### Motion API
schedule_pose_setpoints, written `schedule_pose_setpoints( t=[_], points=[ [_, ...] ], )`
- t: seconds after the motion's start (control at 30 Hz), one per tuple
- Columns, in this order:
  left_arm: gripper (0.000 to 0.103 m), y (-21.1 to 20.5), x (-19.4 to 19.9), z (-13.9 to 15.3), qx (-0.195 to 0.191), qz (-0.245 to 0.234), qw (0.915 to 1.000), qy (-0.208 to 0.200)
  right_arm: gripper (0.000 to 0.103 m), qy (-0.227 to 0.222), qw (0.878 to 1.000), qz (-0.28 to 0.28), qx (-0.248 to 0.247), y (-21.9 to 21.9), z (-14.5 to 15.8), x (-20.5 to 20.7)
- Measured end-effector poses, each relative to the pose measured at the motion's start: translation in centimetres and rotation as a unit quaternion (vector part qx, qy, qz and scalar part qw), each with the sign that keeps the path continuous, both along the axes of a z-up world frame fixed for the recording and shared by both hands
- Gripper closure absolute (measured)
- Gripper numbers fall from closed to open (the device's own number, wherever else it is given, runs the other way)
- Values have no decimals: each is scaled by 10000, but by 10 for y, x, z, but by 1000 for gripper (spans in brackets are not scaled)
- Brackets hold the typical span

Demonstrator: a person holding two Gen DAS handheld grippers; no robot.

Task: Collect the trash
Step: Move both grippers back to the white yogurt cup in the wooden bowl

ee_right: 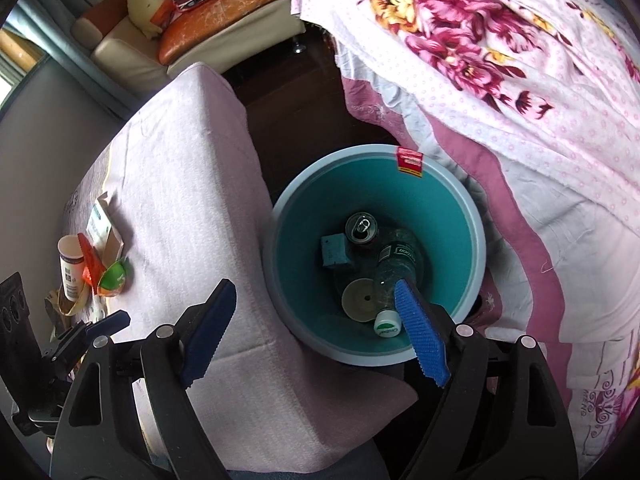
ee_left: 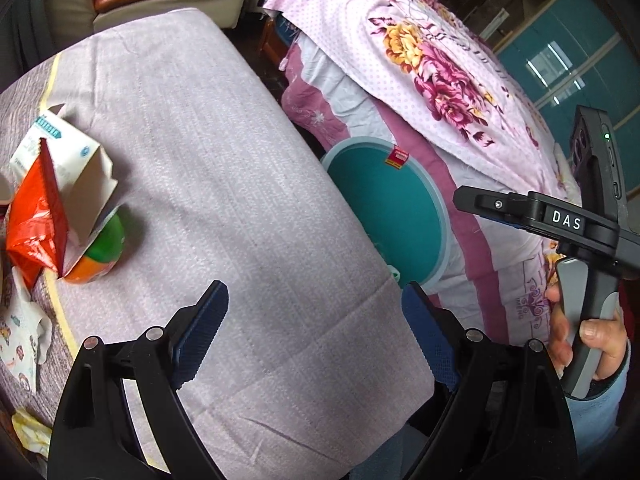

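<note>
A teal bin point(ee_right: 448, 216) stands on the floor between the cloth-covered table point(ee_right: 192, 184) and a bed. It holds a plastic bottle point(ee_right: 396, 268), a can point(ee_right: 362, 229), a teal box point(ee_right: 334, 256) and a round lid point(ee_right: 358, 300). My right gripper point(ee_right: 316, 332) is open and empty above the bin's near rim. On the table's left lie a white carton point(ee_left: 68, 168), an orange wrapper point(ee_left: 36, 216), a green-orange ball point(ee_left: 102, 252) and a paper cup point(ee_right: 70, 268). My left gripper point(ee_left: 316, 340) is open and empty over the table. The bin also shows in the left view point(ee_left: 384, 208).
A bed with a floral pink cover point(ee_right: 500, 60) lies right of the bin. A sofa with orange cushions point(ee_right: 224, 0) stands at the back. Crumpled paper point(ee_left: 24, 332) lies at the table's left edge. The right gripper's body point(ee_left: 560, 224) shows in the left view.
</note>
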State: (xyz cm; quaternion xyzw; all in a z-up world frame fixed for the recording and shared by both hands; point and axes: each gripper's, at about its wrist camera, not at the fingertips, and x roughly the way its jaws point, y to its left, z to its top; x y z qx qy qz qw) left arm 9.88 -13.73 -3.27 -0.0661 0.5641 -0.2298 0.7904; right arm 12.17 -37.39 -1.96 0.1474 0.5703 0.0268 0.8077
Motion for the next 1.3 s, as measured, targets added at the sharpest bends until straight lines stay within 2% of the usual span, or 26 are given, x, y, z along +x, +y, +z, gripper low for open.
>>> schedule_pose_setpoints(
  t=[0.3,0.6,0.93,1.23,1.3],
  points=[
    [14,41,-13,11,-103,245,9995,-169,25,-33,9992,387,-134,50,16,-3],
    [14,116,-26,12,-61,843,9961,-237,25,23,9943,1042,-235,128,21,1],
    [14,226,-38,13,174,1823,9825,-329,25,122,9791,2015,-230,247,19,10],
    [14,281,-38,25,421,2155,9743,-502,26,288,9792,1991,283,324,20,35],
    [14,290,-38,30,444,2197,9729,-565,35,337,9790,1967,428,340,18,41]
  ],
)
